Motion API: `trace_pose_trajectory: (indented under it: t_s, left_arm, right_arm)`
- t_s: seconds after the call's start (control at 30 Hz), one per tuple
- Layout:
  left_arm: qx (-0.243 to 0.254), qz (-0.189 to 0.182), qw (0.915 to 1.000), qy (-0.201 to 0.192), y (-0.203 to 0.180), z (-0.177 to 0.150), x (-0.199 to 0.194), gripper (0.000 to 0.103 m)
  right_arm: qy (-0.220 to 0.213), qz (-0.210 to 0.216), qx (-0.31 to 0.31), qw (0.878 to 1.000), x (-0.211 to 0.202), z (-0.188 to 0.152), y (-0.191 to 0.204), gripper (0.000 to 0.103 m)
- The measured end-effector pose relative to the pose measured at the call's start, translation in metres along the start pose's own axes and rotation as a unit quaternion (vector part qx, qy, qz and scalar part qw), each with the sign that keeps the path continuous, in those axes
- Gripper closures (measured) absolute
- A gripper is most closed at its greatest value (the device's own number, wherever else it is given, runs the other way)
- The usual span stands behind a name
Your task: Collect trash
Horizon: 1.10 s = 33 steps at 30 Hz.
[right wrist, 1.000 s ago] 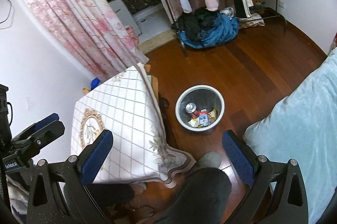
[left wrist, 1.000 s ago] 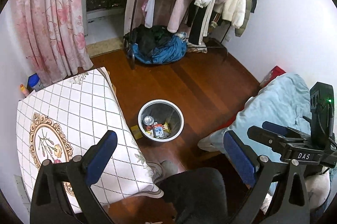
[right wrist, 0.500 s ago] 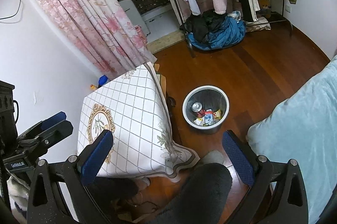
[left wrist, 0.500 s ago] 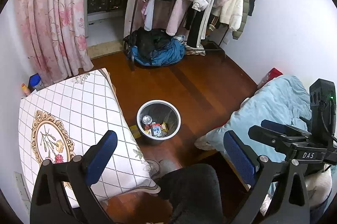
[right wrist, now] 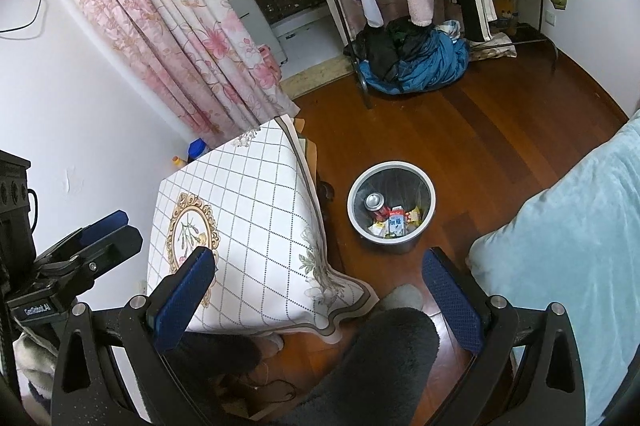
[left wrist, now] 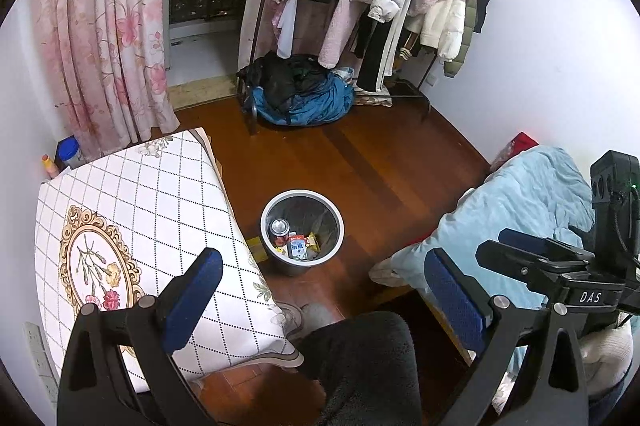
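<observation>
The trash bin (right wrist: pixel 391 206), holding a can (right wrist: pixel 375 204) and wrappers, is being flanked by the covered table (right wrist: pixel 248 210) and blue bedding (right wrist: pixel 568 250), while both grippers (left wrist: pixel 320 290) (right wrist: pixel 316 286) are being held wide and empty above open floor (right wrist: pixel 480 130).

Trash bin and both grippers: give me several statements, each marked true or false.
1. The trash bin stands on the wooden floor beside the cloth-covered table. True.
2. The bin is empty. False: a red can, a milk carton and wrappers lie inside.
3. The left gripper holds a wrapper. False: its jaws are open, with nothing between them.
4. The right gripper is open with nothing held. True.
5. Trash lies on the tablecloth. False: none shows there.
</observation>
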<state>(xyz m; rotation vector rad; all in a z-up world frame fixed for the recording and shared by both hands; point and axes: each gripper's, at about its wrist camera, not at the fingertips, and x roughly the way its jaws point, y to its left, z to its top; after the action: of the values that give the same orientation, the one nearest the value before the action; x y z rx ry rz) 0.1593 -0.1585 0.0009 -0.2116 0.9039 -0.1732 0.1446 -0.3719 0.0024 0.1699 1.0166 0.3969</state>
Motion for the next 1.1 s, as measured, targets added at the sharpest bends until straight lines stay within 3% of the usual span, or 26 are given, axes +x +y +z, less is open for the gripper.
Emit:
trace_pose_trajectory:
  t_s: [1.1]
  left_arm:
    - [-0.002,-0.014,0.9999,0.008,-0.0015,0.0003,-0.0007,0.000]
  right_arm:
    - [0.009,0.003,-0.008,1.000,0.0005,0.0061,-0.0038,0.000]
